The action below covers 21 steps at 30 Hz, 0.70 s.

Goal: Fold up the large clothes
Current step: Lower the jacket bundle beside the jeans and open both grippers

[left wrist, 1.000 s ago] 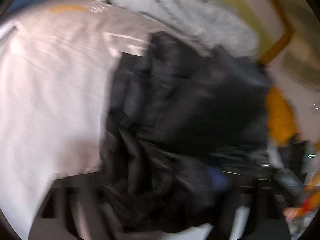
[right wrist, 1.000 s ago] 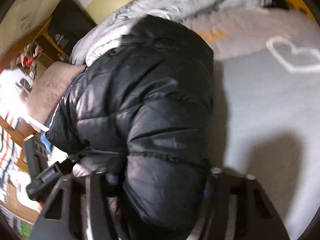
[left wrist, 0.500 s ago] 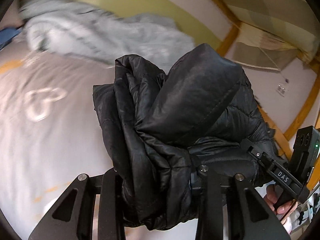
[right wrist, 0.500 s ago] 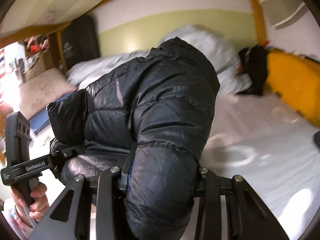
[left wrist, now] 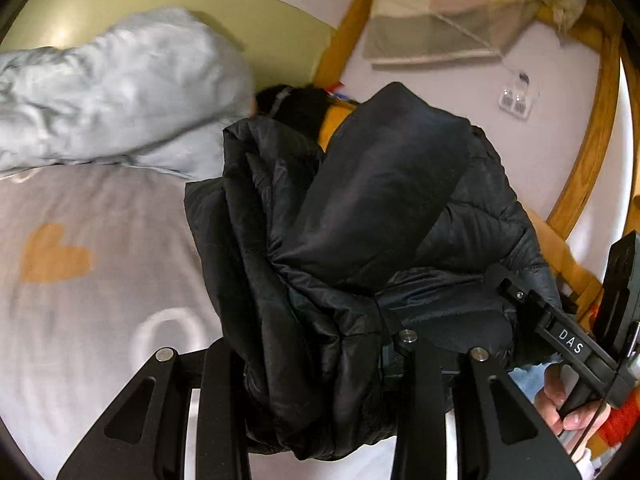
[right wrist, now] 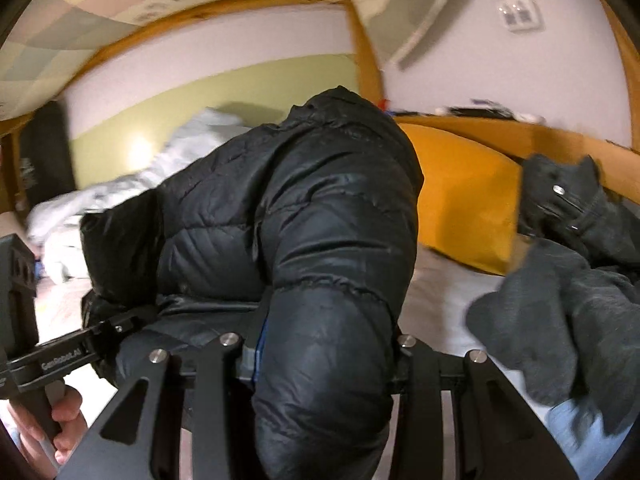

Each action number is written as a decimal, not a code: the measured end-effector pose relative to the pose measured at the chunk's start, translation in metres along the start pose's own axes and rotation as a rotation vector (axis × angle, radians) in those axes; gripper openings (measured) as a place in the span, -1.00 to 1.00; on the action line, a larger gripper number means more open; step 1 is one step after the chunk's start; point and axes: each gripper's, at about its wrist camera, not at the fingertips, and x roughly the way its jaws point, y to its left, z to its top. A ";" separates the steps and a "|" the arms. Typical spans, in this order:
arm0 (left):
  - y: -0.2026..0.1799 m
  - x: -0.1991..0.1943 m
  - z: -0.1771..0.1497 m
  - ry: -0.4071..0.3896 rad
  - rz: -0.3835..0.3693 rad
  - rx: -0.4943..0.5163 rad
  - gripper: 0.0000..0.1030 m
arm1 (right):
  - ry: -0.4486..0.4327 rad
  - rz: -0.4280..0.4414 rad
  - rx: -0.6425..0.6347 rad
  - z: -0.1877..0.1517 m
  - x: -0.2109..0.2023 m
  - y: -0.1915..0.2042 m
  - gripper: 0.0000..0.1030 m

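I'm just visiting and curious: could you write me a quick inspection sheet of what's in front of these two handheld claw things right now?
Surface: grey bedsheet with heart prints.
Job's things: black puffer jacket, bundled, lifted between both tools.
Clutter: pale duvet, orange pillow, dark grey garment, black bag.
Grippers: left gripper and right gripper, jaws clamped on jacket.
Cables: nothing seen.
Surroundings: wooden bed frame, wall socket.
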 end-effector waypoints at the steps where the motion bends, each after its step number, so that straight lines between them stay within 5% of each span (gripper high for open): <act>1: -0.005 0.017 0.000 0.018 -0.010 0.003 -0.35 | 0.010 -0.029 0.008 -0.001 0.005 -0.011 -0.32; 7: -0.034 0.092 -0.027 0.121 -0.023 0.035 -0.35 | 0.096 -0.144 0.104 -0.022 0.037 -0.079 -0.30; 14: -0.048 0.111 -0.043 0.089 0.132 0.138 0.07 | 0.146 -0.201 0.124 -0.047 0.063 -0.104 -0.11; 17: -0.038 0.089 -0.046 0.077 0.153 0.131 0.47 | 0.122 -0.260 0.121 -0.046 0.054 -0.101 0.32; 19: -0.037 0.065 -0.051 0.035 0.168 0.173 0.62 | 0.069 -0.297 0.082 -0.045 0.034 -0.089 0.45; 21: -0.034 0.035 -0.054 -0.020 0.197 0.227 0.66 | 0.017 -0.276 0.011 -0.040 0.021 -0.079 0.84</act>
